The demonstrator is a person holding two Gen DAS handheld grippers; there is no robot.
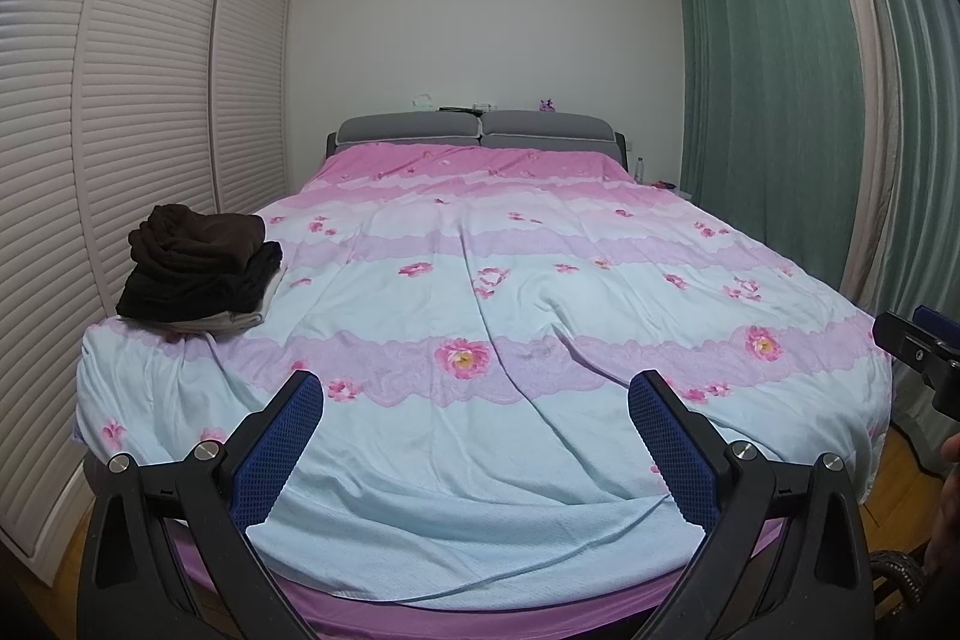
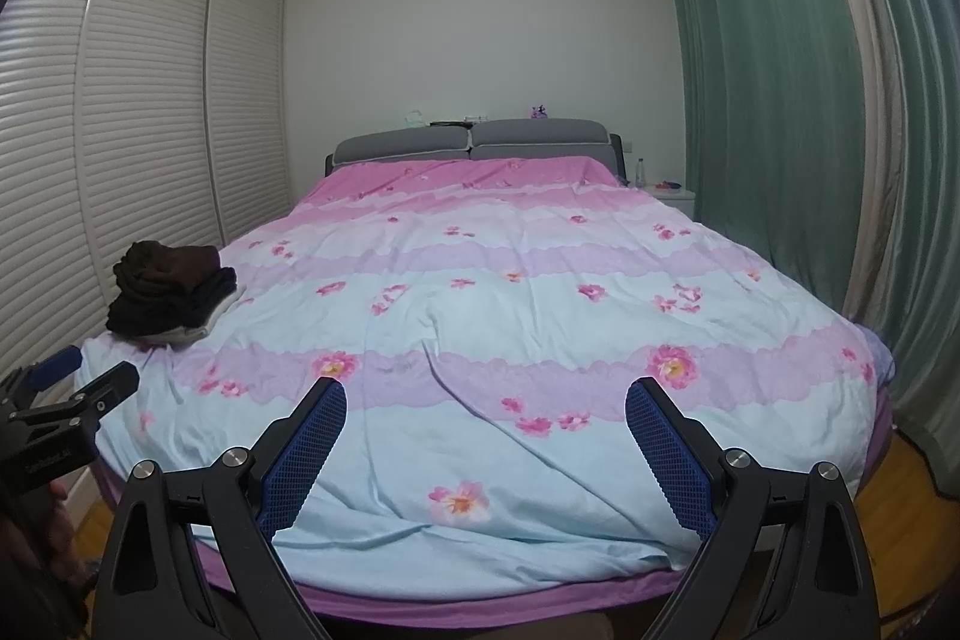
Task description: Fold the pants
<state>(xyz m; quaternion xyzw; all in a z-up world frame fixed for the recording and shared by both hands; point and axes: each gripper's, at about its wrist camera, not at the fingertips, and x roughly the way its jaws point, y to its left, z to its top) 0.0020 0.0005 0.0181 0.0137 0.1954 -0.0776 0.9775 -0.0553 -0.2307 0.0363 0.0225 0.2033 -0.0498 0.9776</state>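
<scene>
A stack of folded dark clothes, brown on top, black below, pale at the bottom (image 1: 201, 268), lies on the bed's near left corner; it also shows in the right wrist view (image 2: 171, 295). My left gripper (image 1: 477, 394) is open and empty, held above the foot of the bed. My right gripper (image 2: 486, 400) is open and empty, also above the foot of the bed. The right gripper shows at the right edge of the left wrist view (image 1: 924, 352); the left gripper shows at the left edge of the right wrist view (image 2: 72, 388). No loose pants show on the cover.
The bed (image 1: 540, 460) has a pale blue and pink flowered cover and a grey headboard (image 1: 477, 127). White louvred wardrobe doors (image 1: 120, 130) stand on the left, green curtains (image 1: 780, 100) on the right. A nightstand with a bottle (image 2: 641, 172) stands at the far right.
</scene>
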